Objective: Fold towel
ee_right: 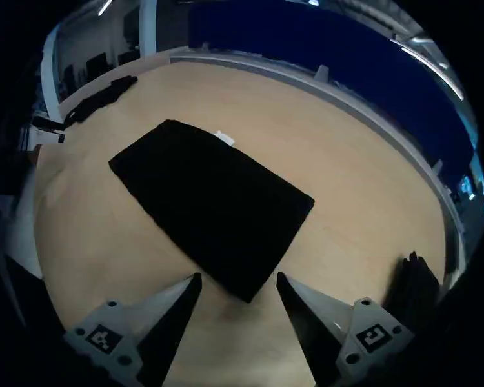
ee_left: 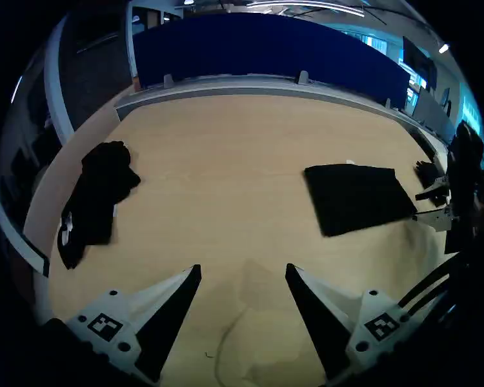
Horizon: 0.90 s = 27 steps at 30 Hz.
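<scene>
A flat, folded black cloth towel [ee_right: 210,203] lies on the pale wooden tabletop [ee_right: 345,187], with a small white tag [ee_right: 224,137] poking out at its far edge; in the right gripper view its near corner points in between the two fingers of the right gripper [ee_right: 238,275], whose jaws stand wide apart and pinch nothing; whether the fingers touch the fabric I cannot tell. In the left gripper view the left gripper [ee_left: 242,267] hangs over bare wood, its jaws likewise spread and empty, well apart from the towel, which sits off to the right of that view; the right gripper shows there too, just beside the towel's far side. A crumpled black garment-like cloth [ee_left: 97,200] lies near the table's left edge, well apart from the towel; another dark bundle [ee_right: 413,284] sits at the table's edge beside the right gripper; a long dark-blue partition screen [ee_left: 268,48] runs along the back of the table.
</scene>
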Tool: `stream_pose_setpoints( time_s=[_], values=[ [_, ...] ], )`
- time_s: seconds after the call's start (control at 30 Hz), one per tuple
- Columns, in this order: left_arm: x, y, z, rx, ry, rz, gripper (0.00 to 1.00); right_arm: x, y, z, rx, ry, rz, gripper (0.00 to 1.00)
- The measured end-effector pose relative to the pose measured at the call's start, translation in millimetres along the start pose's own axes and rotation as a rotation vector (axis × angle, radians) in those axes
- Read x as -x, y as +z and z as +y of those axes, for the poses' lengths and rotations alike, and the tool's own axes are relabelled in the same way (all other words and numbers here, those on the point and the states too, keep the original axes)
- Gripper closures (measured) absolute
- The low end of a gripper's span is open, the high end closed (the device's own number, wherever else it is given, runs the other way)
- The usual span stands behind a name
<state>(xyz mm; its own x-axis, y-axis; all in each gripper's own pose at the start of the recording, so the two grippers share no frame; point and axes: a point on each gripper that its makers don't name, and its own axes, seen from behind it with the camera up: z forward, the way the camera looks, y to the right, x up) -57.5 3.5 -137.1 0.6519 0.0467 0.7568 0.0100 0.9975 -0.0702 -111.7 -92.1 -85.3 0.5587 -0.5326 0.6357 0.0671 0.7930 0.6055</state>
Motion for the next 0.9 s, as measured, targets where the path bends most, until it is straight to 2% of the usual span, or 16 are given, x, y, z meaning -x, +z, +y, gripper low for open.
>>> stream_pose_setpoints(
  time_s=[0.1,0.33,0.47,0.67,0.9],
  values=[
    [0,-0.1,1.0,0.002,0.004,0.000,0.02,6,-0.6,1,-0.004,-0.005,-0.012,0.21],
    [1,-0.4,1.8,0.003,0.006,-0.001,0.03,14,1.2,5,-0.003,-0.005,-0.028,0.50],
    [1,-1.2,1.4,0.004,0.004,-0.001,0.03,16,1.8,6,-0.006,-0.008,-0.035,0.54],
    [2,-0.6,-0.6,0.002,0.004,-0.001,0.03,20,1.6,6,-0.008,-0.017,-0.043,0.74],
    [2,2.1,0.4,0.004,0.008,-0.003,0.02,21,3.3,4,-0.014,-0.015,-0.039,0.89]
  ],
)
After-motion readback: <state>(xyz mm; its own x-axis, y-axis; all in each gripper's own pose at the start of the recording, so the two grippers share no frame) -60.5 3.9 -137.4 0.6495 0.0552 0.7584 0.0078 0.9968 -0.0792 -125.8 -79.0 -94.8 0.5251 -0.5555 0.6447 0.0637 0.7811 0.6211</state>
